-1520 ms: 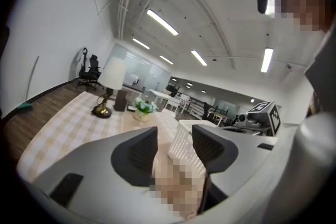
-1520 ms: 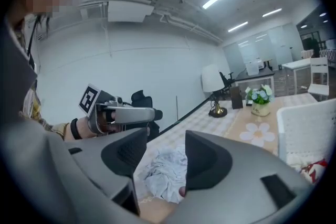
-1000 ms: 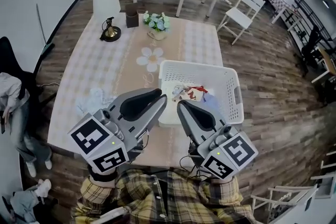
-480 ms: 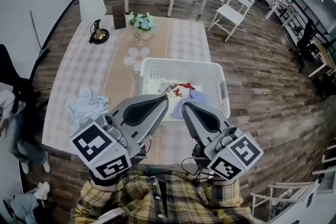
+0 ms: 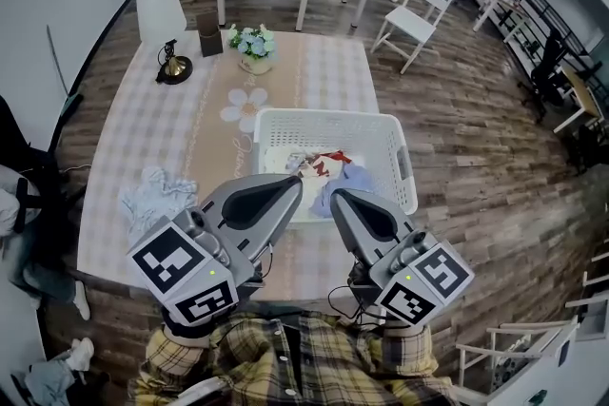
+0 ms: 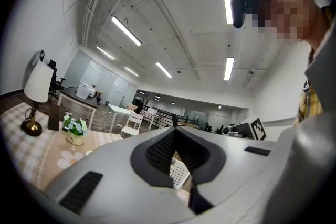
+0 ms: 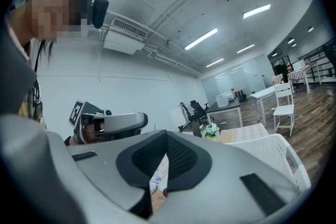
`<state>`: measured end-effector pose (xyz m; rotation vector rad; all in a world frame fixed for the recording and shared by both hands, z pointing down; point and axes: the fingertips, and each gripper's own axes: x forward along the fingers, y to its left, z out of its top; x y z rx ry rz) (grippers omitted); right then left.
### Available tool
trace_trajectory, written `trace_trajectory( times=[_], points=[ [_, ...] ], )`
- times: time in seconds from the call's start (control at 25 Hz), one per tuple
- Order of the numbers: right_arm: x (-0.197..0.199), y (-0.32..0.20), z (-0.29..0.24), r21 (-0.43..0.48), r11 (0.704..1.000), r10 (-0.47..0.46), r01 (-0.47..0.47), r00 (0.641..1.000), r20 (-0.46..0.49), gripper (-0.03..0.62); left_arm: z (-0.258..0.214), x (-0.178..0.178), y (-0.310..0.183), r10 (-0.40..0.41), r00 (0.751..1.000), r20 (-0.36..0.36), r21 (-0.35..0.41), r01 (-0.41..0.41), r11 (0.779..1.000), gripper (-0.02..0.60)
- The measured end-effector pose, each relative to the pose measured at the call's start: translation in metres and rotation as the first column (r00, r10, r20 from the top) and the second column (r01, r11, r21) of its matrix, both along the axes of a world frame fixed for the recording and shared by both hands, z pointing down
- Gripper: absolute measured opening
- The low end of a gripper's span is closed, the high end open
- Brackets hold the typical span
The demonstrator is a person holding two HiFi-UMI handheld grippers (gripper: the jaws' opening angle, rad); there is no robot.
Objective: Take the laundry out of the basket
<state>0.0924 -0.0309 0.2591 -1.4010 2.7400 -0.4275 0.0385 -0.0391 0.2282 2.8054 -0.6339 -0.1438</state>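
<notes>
- left gripper (image 5: 293, 185): jaws pressed together, nothing between them. It is held level, close to the person's body.
- right gripper (image 5: 335, 197): same, jaws together and empty, just right of the left one.
- basket (image 5: 403, 168): white, on the right half of the table (image 5: 143, 128), just beyond both tips.
- laundry (image 5: 324, 168): bunched in the basket's near part, a red-and-white piece with a pale blue one beside it.
- pale cloth (image 5: 152, 195): lies on the table left of the basket, probably a piece already taken out.
- Step in hand, my read: reach in for the next piece.
- Open the jaws before crossing the near rim and come in from above.
- Pinch a raised fold, not the mesh wall.
- Lift clear of the rim before carrying left, so the basket doesn't drag.
</notes>
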Motion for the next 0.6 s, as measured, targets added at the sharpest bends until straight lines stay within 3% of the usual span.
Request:
trace_trajectory(
  times=[0.6],
  points=[
    [-0.035, -0.011, 0.006, -0.03, 0.997, 0.073, -0.074, 0.997, -0.026, 0.012, 0.008, -0.043, -0.014, 0.044, 0.999, -0.015, -0.028, -0.044, 0.999, 0.011]
  ],
)
